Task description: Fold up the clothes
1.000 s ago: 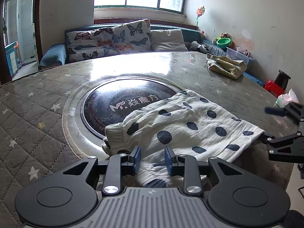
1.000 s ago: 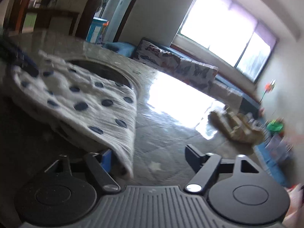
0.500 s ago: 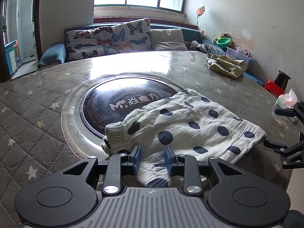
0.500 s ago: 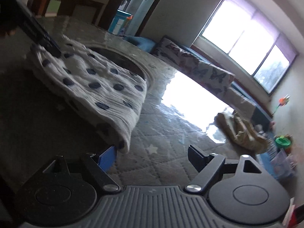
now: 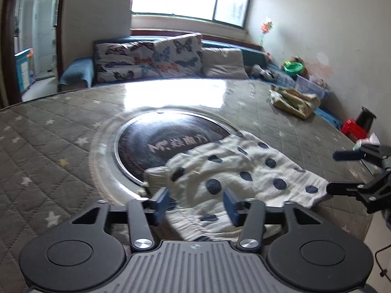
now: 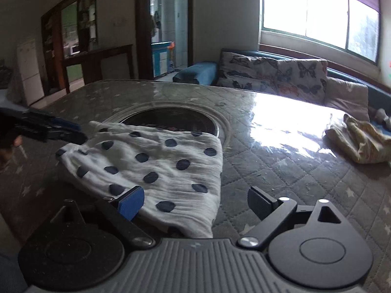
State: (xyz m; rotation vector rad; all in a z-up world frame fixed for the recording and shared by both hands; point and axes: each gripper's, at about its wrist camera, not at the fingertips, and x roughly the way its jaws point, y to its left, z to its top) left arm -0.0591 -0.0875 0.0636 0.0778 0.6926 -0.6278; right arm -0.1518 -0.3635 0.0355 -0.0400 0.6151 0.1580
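A white garment with dark blue dots (image 5: 234, 173) lies folded on the quilted table, partly over the dark round glass inset; it also shows in the right wrist view (image 6: 156, 168). My left gripper (image 5: 196, 204) is open, its blue pads on either side of the garment's near cuff edge, not holding it. My right gripper (image 6: 195, 201) is open wide over the garment's near edge, and it shows in the left wrist view (image 5: 352, 171) at the garment's right edge. The left gripper shows in the right wrist view (image 6: 61, 131) at the garment's far left corner.
A crumpled yellow cloth (image 5: 293, 99) lies at the table's far right, also seen in the right wrist view (image 6: 359, 139). The round glass inset (image 5: 166, 141) sits mid-table. A sofa with butterfly cushions (image 5: 149, 58) stands behind the table. A red stool (image 5: 354, 128) stands by the right wall.
My left gripper has opened, releasing the garment's cuff edge, and lifted slightly. My right gripper has swung round to face the garment from its other side, staying open.
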